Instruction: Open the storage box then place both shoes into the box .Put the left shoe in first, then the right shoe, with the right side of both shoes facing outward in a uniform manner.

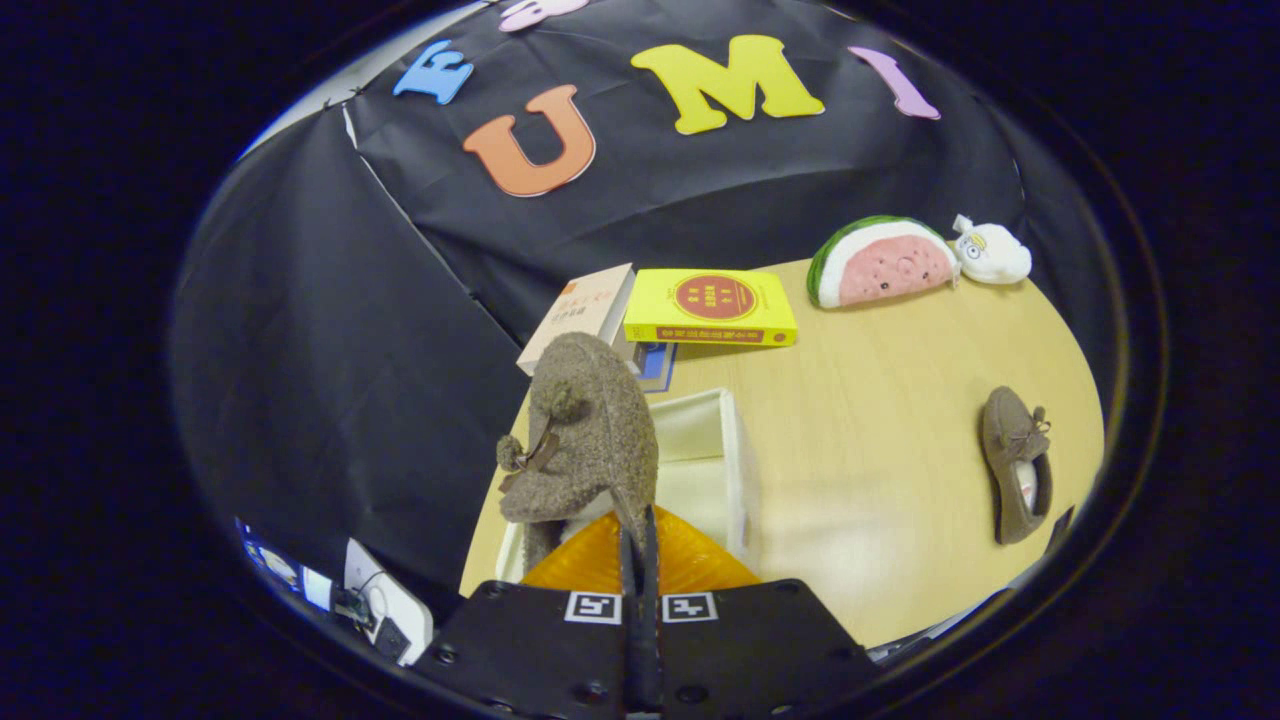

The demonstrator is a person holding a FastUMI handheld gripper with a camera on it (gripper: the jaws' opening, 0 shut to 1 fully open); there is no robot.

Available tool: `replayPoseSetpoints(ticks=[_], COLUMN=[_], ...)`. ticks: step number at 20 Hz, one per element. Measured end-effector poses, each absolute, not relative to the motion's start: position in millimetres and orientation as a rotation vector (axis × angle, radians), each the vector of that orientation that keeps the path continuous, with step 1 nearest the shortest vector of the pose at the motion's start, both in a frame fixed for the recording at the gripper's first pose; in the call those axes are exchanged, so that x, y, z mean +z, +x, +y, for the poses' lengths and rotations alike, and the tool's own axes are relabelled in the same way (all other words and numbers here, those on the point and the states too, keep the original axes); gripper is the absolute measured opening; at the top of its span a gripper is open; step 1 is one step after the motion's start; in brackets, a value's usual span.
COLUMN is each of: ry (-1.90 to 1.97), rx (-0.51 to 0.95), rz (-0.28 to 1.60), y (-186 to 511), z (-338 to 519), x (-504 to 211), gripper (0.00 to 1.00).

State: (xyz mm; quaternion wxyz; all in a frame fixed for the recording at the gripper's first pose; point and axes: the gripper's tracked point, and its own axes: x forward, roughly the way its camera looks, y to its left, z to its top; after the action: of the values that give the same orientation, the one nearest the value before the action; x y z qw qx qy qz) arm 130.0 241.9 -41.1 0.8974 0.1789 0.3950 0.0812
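Fuzzy brown shoe pinched in jaws, above open box

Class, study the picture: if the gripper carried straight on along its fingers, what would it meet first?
Probably the open storage box beneath. The gripper is shut on the fuzzy brown shoe, hanging over it; depth is unclear.

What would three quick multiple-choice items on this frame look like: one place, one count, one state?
1. Where is the second shoe?
A. on the table, away from the box
B. inside the box
C. on the yellow book

2. How many shoes show?
A. one
B. two
C. three

3. The gripper jaws are:
A. wide open
B. shut on the held shoe
C. shut on a book

Key: 1 A, it lies on the bare table, apart from the storage box. 2 B, one held, one lying. 3 B, the jaws pinch its edge above the box.
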Motion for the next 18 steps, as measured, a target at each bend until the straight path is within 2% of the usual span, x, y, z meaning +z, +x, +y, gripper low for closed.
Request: replayPoseSetpoints(ticks=[8,18], ry=[0.407,0.181], rx=[0.029,0.008], rz=[0.926,1.171], y=[129.0,143.3], z=[290.1,324.1], x=[-121.4,-183.6], gripper=[0.0,0.01])
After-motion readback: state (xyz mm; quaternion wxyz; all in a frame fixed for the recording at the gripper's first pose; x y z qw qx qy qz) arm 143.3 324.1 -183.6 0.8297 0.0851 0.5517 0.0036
